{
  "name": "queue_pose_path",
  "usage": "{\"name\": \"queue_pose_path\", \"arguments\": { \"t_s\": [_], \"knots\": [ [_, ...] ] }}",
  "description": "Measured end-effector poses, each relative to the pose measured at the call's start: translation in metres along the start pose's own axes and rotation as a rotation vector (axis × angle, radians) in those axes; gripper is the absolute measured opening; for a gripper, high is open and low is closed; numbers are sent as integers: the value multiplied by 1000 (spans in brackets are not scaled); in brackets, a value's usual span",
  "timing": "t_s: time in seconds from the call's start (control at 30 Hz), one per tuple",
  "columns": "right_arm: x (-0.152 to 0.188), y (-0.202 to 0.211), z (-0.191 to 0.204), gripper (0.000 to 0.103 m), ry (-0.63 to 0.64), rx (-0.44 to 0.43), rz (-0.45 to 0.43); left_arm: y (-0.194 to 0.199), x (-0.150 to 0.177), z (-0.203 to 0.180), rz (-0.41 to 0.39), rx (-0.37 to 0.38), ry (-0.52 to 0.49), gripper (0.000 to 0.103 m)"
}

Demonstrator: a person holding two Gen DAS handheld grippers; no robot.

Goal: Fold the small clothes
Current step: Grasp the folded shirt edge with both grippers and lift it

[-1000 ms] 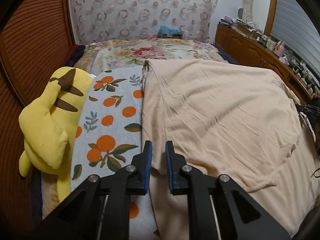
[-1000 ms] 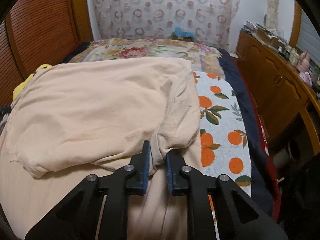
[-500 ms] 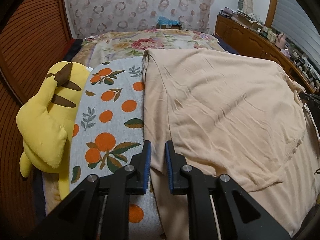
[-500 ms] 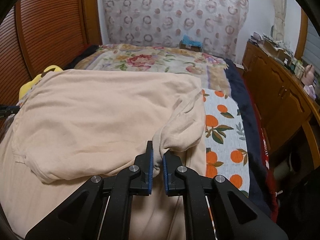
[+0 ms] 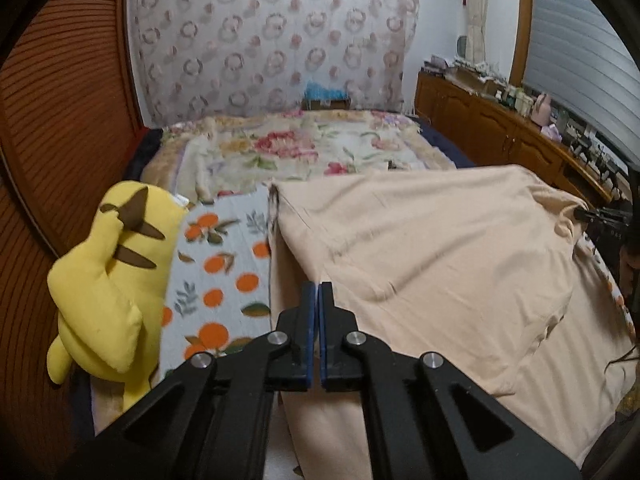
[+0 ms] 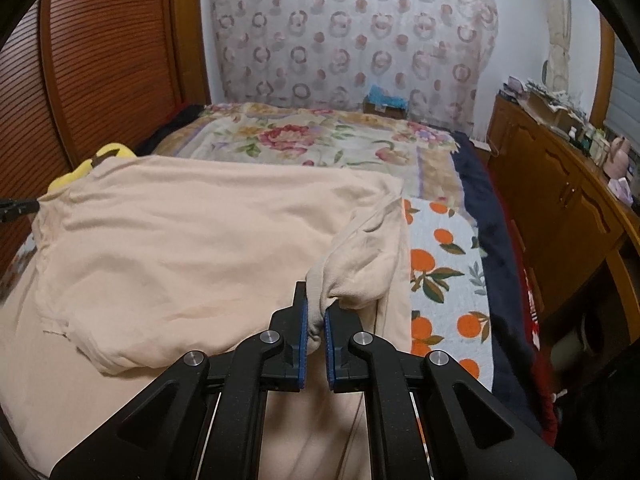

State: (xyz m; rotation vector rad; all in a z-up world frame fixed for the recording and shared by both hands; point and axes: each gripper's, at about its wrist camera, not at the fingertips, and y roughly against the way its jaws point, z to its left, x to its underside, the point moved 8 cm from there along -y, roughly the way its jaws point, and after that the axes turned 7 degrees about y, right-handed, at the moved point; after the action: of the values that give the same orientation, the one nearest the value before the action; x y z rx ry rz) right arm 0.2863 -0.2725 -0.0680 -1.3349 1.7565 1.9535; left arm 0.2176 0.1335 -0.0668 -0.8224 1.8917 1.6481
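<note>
Left claw (image 5: pixel 319 292): its blue pads are pressed together on a thin edge of the peach garment (image 5: pixel 440 264). The jaws have just been closing, and the cloth rises in a taut ridge from the pinch toward the far left corner of the garment. Right claw (image 6: pixel 316 312): clamped on a bunched fold of the same garment (image 6: pixel 192 248), a rounded wad of cloth bulging up between and above the pads.

The garment lies spread on the bed (image 6: pixel 320 140), ahead of both claws and between them. Its long axis runs across the bed from one claw to the other, with the near edge toward the person. Each claw holds its own side of that near portion, so neither is nearer to the work; the left holds the left margin, the right the right margin. In the left wrist view the right claw's tip shows at the garment's far right edge, and the reverse holds in the right wrist view.

Beside the garment, an orange-print towel (image 5: pixel 224 276) shows on both flanks; a yellow plush toy (image 5: pixel 108 280) lies just beyond it on the left. A floral blanket (image 5: pixel 304 148) covers the far part of the bed.

Judged step: both gripped edges are raised, ready to be carried forward over the far part of the garment to make a fold.
</note>
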Motion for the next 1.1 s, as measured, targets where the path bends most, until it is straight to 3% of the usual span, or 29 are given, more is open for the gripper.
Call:
{"name": "queue_pose_path", "arguments": {
  "t_s": [0.6,1.1],
  "knots": [
    [-15,61,0,3,-11,23,-120,37,-2,-6,-118,25,25,0],
    [15,122,15,3,-5,31,-184,94,26,-21,-208,48,38,0]
  ]
}}
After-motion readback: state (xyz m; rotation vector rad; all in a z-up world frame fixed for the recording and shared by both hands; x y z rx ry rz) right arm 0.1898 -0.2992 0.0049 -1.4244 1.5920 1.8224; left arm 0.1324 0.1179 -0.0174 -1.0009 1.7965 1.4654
